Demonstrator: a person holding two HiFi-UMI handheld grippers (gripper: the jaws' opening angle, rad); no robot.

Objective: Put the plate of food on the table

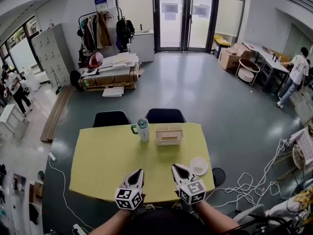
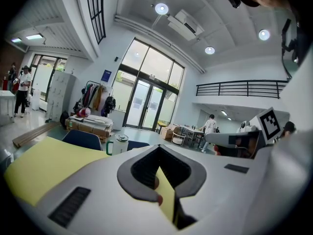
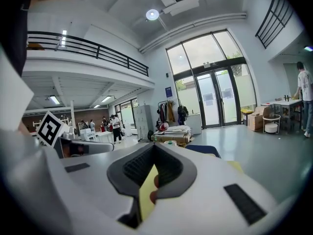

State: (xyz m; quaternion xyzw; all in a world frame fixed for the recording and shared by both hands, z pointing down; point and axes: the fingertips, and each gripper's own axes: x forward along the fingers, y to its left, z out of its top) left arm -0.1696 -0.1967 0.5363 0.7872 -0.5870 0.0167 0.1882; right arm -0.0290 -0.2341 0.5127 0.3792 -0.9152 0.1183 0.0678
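A white round plate [image 1: 198, 165] lies near the right edge of the yellow table [image 1: 112, 160]; what is on it is too small to tell. My right gripper [image 1: 174, 166] hovers over the table's front part, just left of the plate, with its jaws together and nothing between them. My left gripper [image 1: 140, 171] hangs beside it, also shut and empty. In both gripper views the jaws meet at the tips, the left gripper [image 2: 157, 148] and the right gripper [image 3: 154, 147] each showing only a sliver of yellow table between the pads.
A white bottle with a green handle [image 1: 142, 129] and a beige box-like tray [image 1: 168, 134] stand at the table's far side. Two dark chairs [image 1: 111, 118] sit behind the table. Cables [image 1: 254, 180] trail on the floor to the right. A person [image 1: 296, 77] stands far right.
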